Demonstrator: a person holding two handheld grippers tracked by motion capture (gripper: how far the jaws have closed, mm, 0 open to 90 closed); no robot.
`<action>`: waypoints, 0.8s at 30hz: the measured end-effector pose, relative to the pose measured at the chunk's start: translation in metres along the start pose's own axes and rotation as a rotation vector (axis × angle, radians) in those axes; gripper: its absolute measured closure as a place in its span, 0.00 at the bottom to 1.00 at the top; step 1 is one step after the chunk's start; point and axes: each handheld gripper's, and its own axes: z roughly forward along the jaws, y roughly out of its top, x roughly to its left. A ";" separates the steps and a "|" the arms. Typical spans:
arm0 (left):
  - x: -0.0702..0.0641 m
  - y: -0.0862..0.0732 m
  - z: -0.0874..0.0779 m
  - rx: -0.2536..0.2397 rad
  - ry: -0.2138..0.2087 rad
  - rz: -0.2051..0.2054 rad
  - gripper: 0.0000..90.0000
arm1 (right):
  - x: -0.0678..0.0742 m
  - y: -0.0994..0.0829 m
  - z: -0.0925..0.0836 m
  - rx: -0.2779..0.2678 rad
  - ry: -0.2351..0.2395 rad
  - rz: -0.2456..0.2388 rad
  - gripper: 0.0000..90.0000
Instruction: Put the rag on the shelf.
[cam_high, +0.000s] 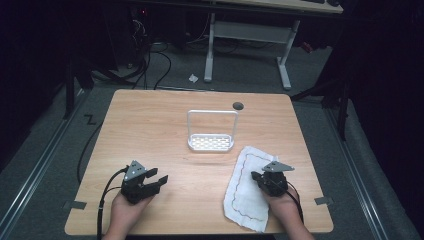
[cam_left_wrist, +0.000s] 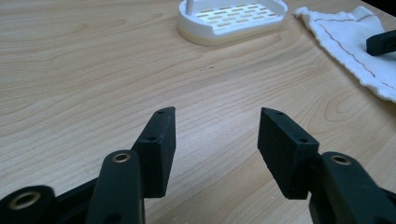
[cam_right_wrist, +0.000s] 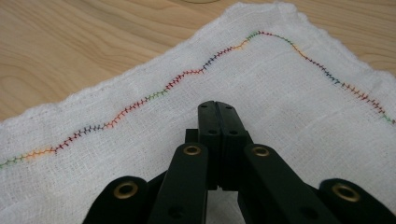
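- The cloth (cam_high: 250, 187), white with a wavy multicoloured stitched line near its edge, lies spread flat on the right front part of the table (cam_high: 165, 125), one corner towards the white rack (cam_high: 211, 141).
- The right gripper (cam_high: 258, 176) sits over the cloth with its jaws pressed together; in the right gripper view no fabric seems caught between them, though the tips hide what lies right under them.
- The left gripper (cam_high: 161, 181) hovers over bare wood well to the left, jaws apart and empty.
- The step in hand looks like the approach to a first grasp: next, the right jaws would have to part and take an edge or corner (the near hem looks easiest).
- The rack stands behind the cloth, just apart from its corner; nothing blocks either gripper.
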 end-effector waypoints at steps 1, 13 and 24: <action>0.000 0.000 0.001 0.001 -0.003 -0.001 0.52 | 0.007 0.002 0.002 0.008 0.023 -0.013 1.00; -0.028 0.002 0.015 0.015 -0.095 0.002 0.53 | 0.063 0.014 0.014 0.025 0.131 -0.165 1.00; -0.102 0.024 0.078 0.105 -0.283 0.061 0.82 | 0.031 0.004 -0.012 -0.018 0.072 -0.077 1.00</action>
